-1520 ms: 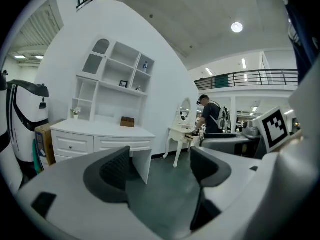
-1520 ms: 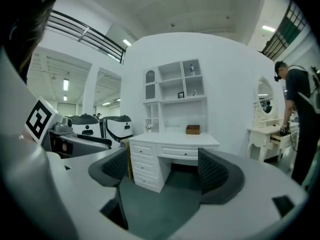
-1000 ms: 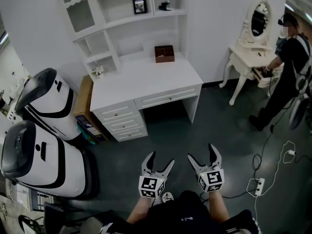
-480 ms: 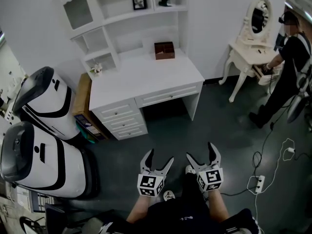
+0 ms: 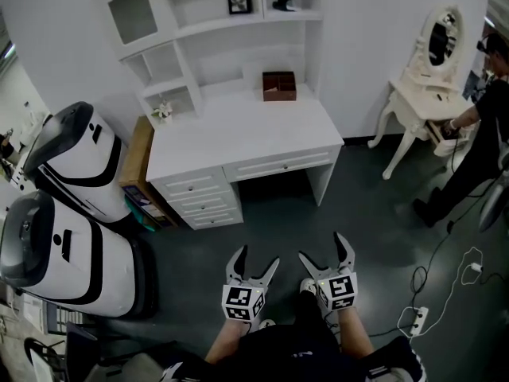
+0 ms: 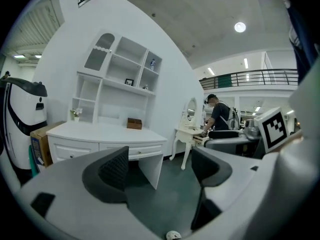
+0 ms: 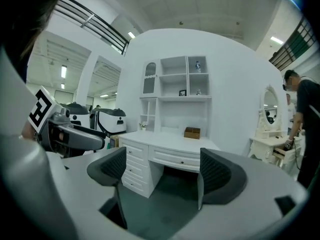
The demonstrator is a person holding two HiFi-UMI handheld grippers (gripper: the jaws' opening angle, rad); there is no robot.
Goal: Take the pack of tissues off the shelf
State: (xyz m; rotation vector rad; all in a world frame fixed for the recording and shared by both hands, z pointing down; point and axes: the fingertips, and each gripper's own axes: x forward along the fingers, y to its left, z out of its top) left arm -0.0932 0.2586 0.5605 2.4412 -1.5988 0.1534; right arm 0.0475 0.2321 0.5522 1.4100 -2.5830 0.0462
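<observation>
The white desk (image 5: 238, 138) with its white shelf unit (image 5: 208, 29) stands across the dark floor ahead of me. A pale flat shape (image 5: 253, 72) leans at the back of the desk beside a brown box (image 5: 279, 86); it is too small to tell whether it is the tissue pack. The upper shelf carries a small picture frame (image 5: 238, 0) and a dark object (image 5: 284, 4). My left gripper (image 5: 258, 258) and right gripper (image 5: 323, 249) are held low in front of the person, far from the desk. Both are open with nothing between them. The brown box (image 6: 134, 123) also shows in the left gripper view.
Two large white-and-black machines (image 5: 75, 165) (image 5: 52, 253) stand at the left, with a cardboard box (image 5: 140, 156) beside the desk. A white vanity table with a mirror (image 5: 429, 86) and a person (image 5: 487, 130) are at the right. Cables and a power strip (image 5: 413, 321) lie on the floor.
The head view has swung slightly, so the desk and vanity sit further right in the frame. Both grippers stay open and low.
</observation>
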